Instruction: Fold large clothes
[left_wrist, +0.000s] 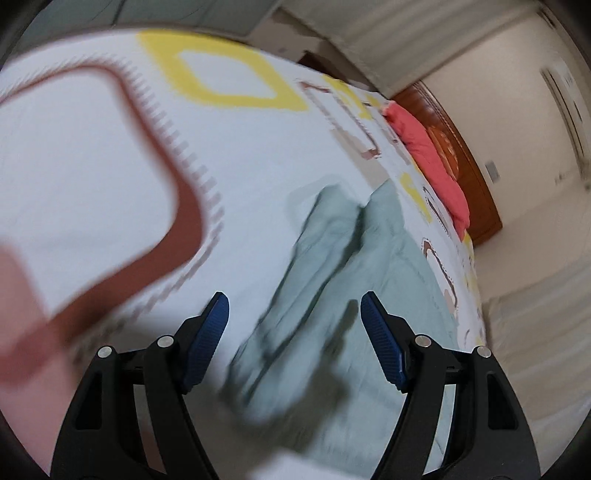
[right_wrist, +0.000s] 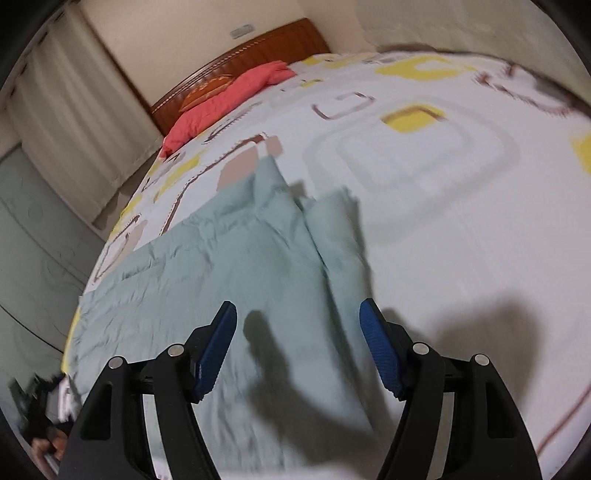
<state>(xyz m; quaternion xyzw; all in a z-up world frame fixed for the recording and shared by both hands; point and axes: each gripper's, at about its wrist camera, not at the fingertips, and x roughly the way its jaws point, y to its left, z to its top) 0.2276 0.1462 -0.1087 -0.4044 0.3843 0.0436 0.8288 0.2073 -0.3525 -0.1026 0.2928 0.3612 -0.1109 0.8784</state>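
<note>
A pale green garment (right_wrist: 229, 266) lies spread on the bed, with two narrow ends pointing toward the headboard. It also shows, blurred, in the left wrist view (left_wrist: 332, 280). My left gripper (left_wrist: 294, 306) is open and empty above the garment. My right gripper (right_wrist: 298, 314) is open and empty above the garment near its right edge. Its shadow falls on the cloth.
The bed has a white sheet (right_wrist: 443, 221) with yellow and brown squares. A coral pillow (right_wrist: 229, 99) lies by the wooden headboard (right_wrist: 258, 44). Curtains (right_wrist: 81, 122) and a pale wall stand to the left of the bed.
</note>
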